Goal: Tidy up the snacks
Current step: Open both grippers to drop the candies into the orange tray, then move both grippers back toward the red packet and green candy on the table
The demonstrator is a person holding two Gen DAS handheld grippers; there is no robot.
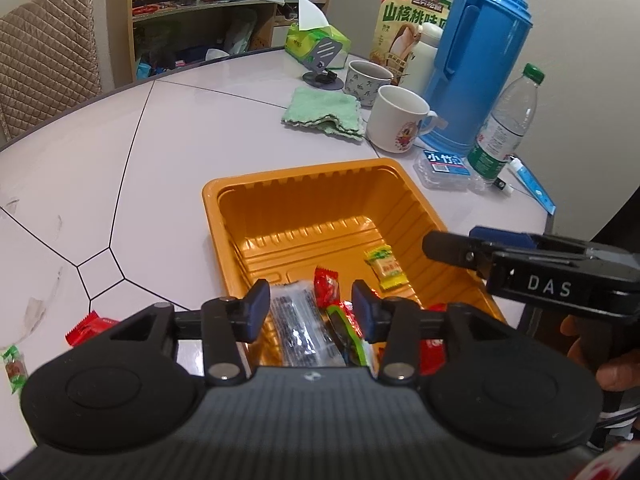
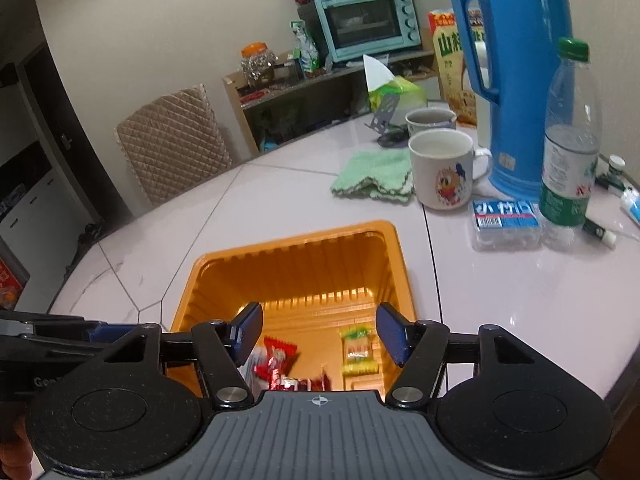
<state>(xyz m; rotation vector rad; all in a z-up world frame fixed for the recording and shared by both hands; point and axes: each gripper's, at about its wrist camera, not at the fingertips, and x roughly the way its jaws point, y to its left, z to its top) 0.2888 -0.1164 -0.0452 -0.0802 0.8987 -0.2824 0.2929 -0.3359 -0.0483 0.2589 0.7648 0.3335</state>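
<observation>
Both grippers over orange tray (image 1: 304,184) at table's near edge.
Left gripper (image 1: 308,306) and right gripper (image 2: 320,332) fingers wide, empty; snacks (image 1: 384,266) in tray.

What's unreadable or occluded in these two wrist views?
- Near end of the orange tray: hidden by the gripper body in both views, so the snack count is unknown.
- Red snacks, right wrist view: motion-blurred, print unreadable.
- Clear-wrapped snack, left wrist view: lower end hidden under the left gripper.
- Green snack on the table: cut off by the fisheye edge.
</observation>
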